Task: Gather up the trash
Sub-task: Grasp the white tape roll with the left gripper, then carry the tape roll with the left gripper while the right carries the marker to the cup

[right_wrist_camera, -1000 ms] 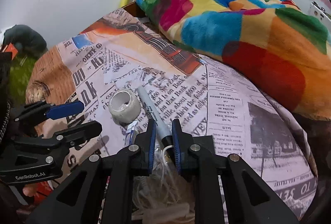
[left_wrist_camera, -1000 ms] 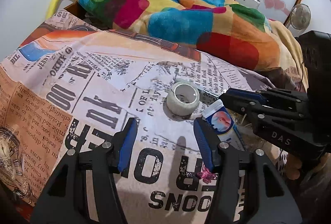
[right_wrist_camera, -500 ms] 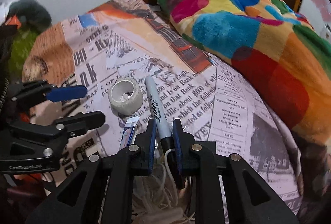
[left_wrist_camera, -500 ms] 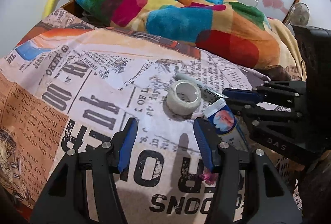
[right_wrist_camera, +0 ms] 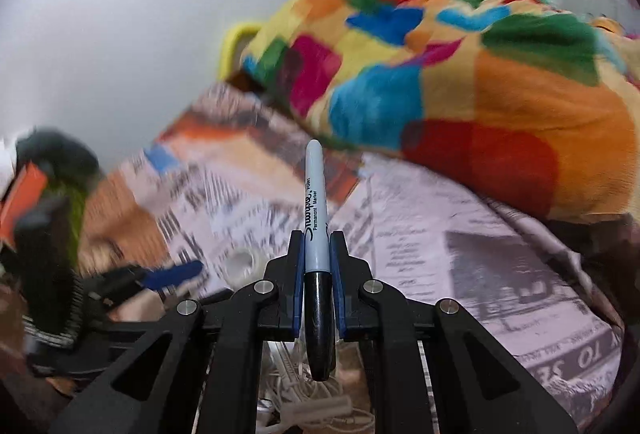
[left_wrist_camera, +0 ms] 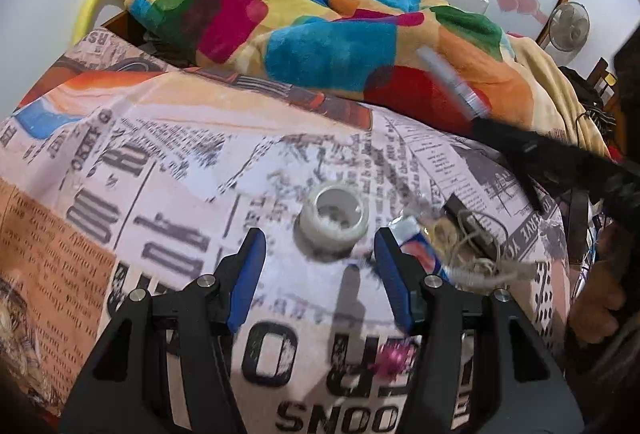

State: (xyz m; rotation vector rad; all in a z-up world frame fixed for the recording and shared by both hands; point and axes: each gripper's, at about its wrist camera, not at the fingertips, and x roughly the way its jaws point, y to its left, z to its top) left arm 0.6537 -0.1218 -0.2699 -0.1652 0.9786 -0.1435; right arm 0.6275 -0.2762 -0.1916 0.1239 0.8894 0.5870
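Our right tongs [right_wrist_camera: 314, 254] clamp a grey black-capped permanent marker [right_wrist_camera: 315, 218], lifted clear of the newspaper-print bed sheet [left_wrist_camera: 160, 161]. Our left tongs [left_wrist_camera: 318, 266] gape empty just before a white tape roll [left_wrist_camera: 334, 220].

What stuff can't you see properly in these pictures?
- Marker in the left wrist view: smeared by motion blur, its label unreadable there.
- Tube in the left wrist view: mostly hidden behind the left gripper's right finger.
- Tape roll in the right wrist view: small and blurred.
- Tangled cord in the right wrist view: covered by the right gripper and cut off by the bottom edge.
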